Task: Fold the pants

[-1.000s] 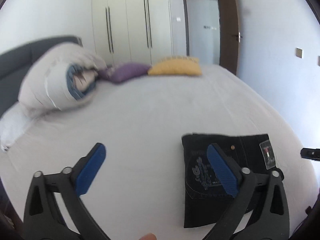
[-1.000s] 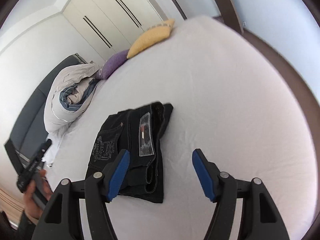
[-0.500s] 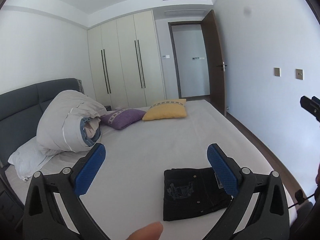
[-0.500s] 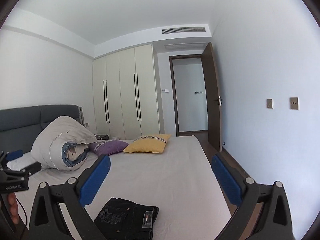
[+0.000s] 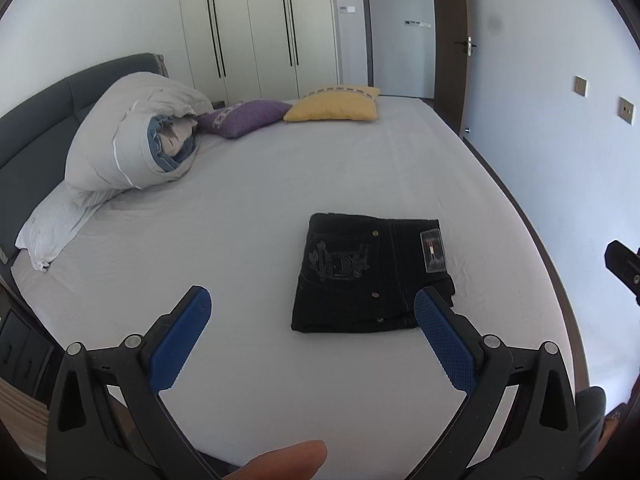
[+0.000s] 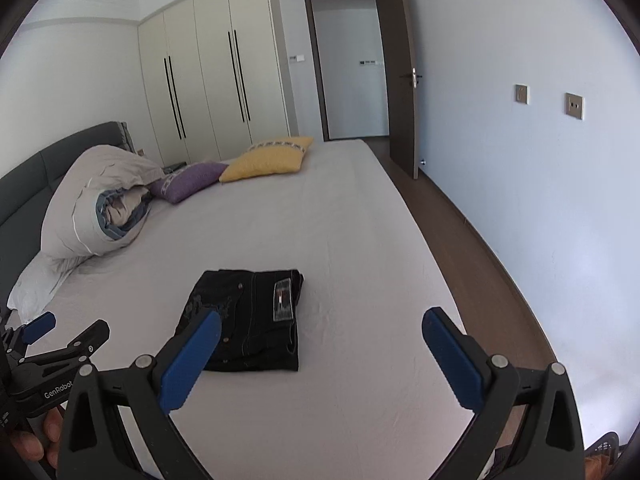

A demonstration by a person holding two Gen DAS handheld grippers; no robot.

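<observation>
Black pants (image 5: 368,272) lie folded into a compact rectangle on the grey bed sheet (image 5: 240,220), pocket embroidery and a label facing up. They also show in the right wrist view (image 6: 248,320). My left gripper (image 5: 312,332) is open and empty, held above the bed's near edge, short of the pants. My right gripper (image 6: 320,348) is open and empty, held back from the pants. The left gripper (image 6: 60,344) also appears at the left edge of the right wrist view.
A rolled duvet (image 5: 132,140) and white pillow (image 5: 52,220) lie by the dark headboard (image 5: 36,120). Purple (image 5: 244,118) and yellow (image 5: 336,104) cushions lie at the far side. Wardrobes (image 6: 208,80), an open door (image 6: 400,96) and the wall (image 6: 520,160) stand beyond.
Both grippers swung up away from the pants, then tilted back down. They now sit farther back from the folded pants than a second ago. The pants have not moved.
</observation>
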